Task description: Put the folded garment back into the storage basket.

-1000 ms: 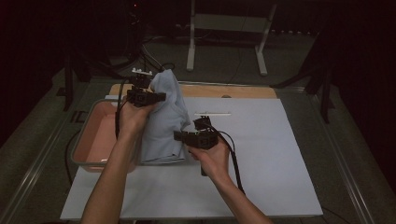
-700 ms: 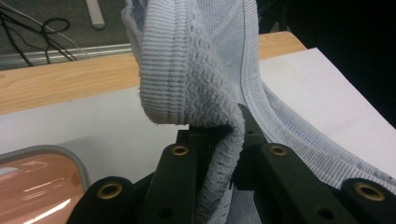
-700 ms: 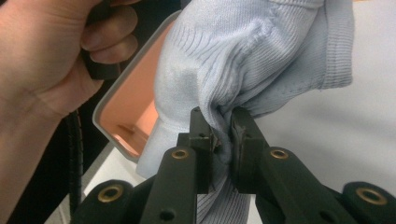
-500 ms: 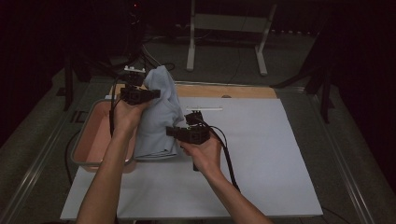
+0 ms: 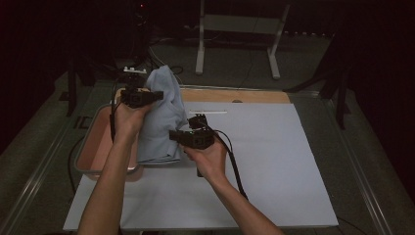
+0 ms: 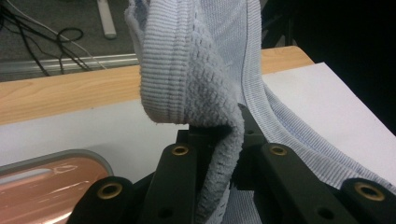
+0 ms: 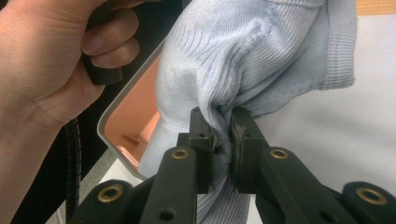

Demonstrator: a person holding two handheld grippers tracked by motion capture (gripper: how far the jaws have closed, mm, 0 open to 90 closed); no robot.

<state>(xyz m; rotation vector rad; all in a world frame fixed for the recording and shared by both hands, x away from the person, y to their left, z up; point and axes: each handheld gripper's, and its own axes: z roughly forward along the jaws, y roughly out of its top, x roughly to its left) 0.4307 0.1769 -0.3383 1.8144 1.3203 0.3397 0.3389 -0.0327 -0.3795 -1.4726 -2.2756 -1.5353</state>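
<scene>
From the high view, your left gripper [image 5: 131,82] sits at about ten o'clock from the middle of the white mat [image 5: 274,161], clamped on the top of the pale blue knitted garment [image 5: 161,115], which hangs down from it. Your right gripper [image 5: 180,133] pinches the same garment lower down, at its four o'clock side. The garment's lower end drapes over the rim of the pink tray [image 5: 98,142] at the mat's nine o'clock edge.

In the left gripper view, your jaws are clenched on a fold of the garment [image 6: 196,79], its ribbed hem curling over at twelve o'clock; the tray [image 6: 51,179] lies at eight o'clock.

In the right gripper view, your jaws grip a bunched fold of the garment [image 7: 243,60]. Your left hand [image 7: 51,60] is at ten o'clock, with the tray [image 7: 135,116] just below it.
</scene>
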